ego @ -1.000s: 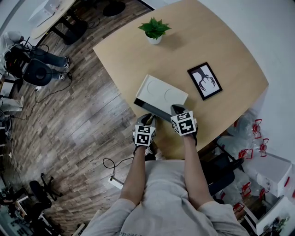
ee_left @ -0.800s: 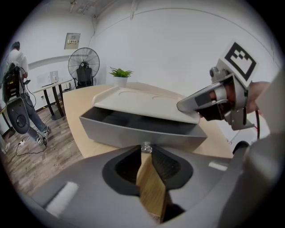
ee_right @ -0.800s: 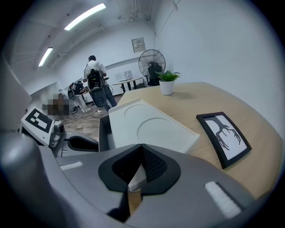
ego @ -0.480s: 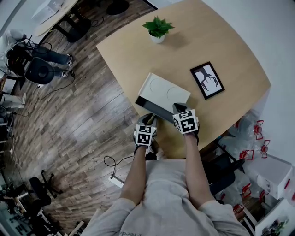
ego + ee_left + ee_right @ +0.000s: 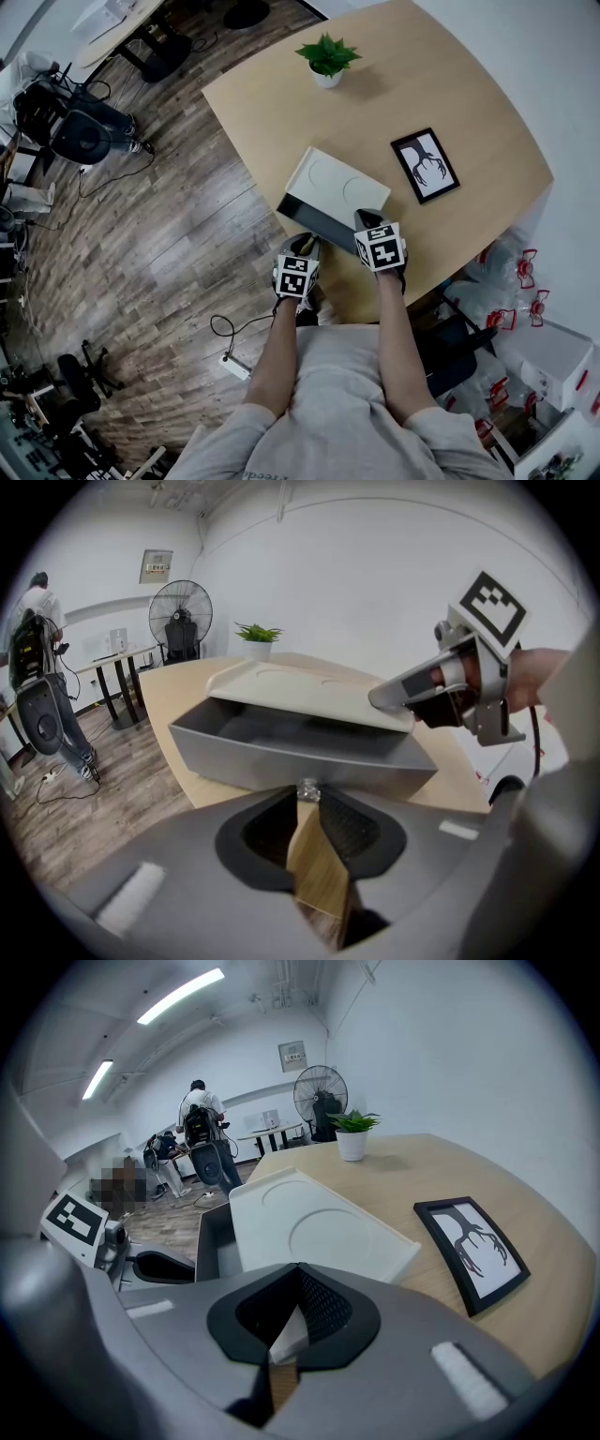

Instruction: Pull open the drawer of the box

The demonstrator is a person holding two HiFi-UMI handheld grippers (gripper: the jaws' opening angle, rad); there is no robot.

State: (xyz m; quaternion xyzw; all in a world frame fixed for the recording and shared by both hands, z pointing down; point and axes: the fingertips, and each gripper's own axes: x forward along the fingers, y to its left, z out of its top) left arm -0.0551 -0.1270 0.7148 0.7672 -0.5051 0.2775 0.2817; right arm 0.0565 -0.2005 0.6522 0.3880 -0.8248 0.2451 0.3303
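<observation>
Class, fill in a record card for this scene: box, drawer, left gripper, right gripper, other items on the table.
box: white, near the person's edge of the table
drawer: grey, pulled partly out
left gripper: shut on the drawer's small knob
right gripper: shut on the box's near corner
other items: potted plant, framed picture

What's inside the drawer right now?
The pulled-out front of the drawer shows only bare grey floor. Its rear is covered by the box's white top, so anything there is hidden.
</observation>
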